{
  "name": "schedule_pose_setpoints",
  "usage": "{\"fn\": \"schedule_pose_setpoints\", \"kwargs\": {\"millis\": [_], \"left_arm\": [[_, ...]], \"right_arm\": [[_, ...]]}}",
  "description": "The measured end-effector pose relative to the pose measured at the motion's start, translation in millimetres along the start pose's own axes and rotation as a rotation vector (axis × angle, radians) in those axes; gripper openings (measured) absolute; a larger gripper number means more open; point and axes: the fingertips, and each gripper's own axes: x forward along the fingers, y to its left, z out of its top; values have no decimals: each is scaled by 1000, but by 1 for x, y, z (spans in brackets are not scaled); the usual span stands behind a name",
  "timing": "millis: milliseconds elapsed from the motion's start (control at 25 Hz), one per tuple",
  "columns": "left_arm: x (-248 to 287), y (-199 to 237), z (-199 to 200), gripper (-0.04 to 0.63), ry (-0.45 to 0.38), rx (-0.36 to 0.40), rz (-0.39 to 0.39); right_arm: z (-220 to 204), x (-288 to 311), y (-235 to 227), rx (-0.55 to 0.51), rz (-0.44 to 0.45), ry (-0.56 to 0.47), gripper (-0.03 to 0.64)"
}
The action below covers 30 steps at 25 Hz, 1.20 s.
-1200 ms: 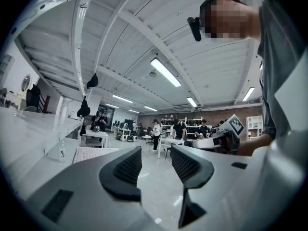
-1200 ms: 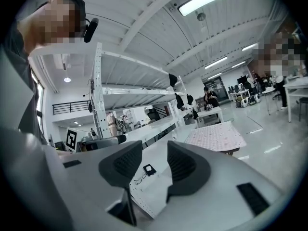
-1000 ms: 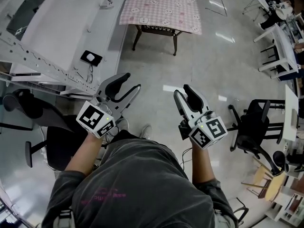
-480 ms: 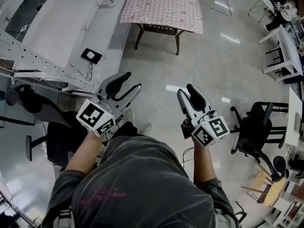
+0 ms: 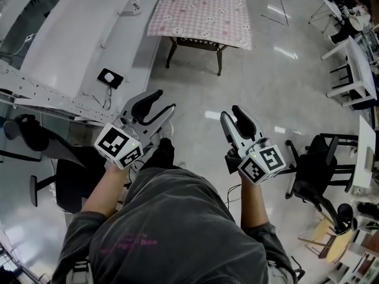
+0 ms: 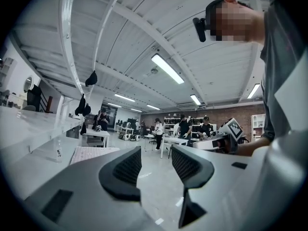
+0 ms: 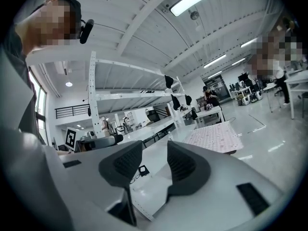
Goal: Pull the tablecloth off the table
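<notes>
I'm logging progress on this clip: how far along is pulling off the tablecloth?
Done: nothing. The pink checked tablecloth lies spread over the small table, well ahead across the floor. In hand: nothing. The left gripper and right gripper are open and empty, held in front of the person. Left: reach the table, grip a cloth edge and pull it off.

I hold my left tool [image 5: 161,101] and right tool [image 5: 230,112] out before my chest, side by side and apart, both pointing forward. Each one's jaws stand apart and empty. My left forearm [image 5: 104,189] and right forearm [image 5: 249,203] angle outward.
</notes>
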Motion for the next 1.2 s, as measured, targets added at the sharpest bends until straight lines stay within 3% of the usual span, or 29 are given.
{"fn": "schedule_pose_setpoints", "kwargs": {"millis": [560, 1200], "left_arm": [[71, 82, -2, 198, -4, -36, -50], [167, 243, 15, 202, 11, -84, -82]], "right_arm": [[10, 77, -57, 10, -56, 21, 144], [46, 234, -125, 41, -115, 59, 144]]}}
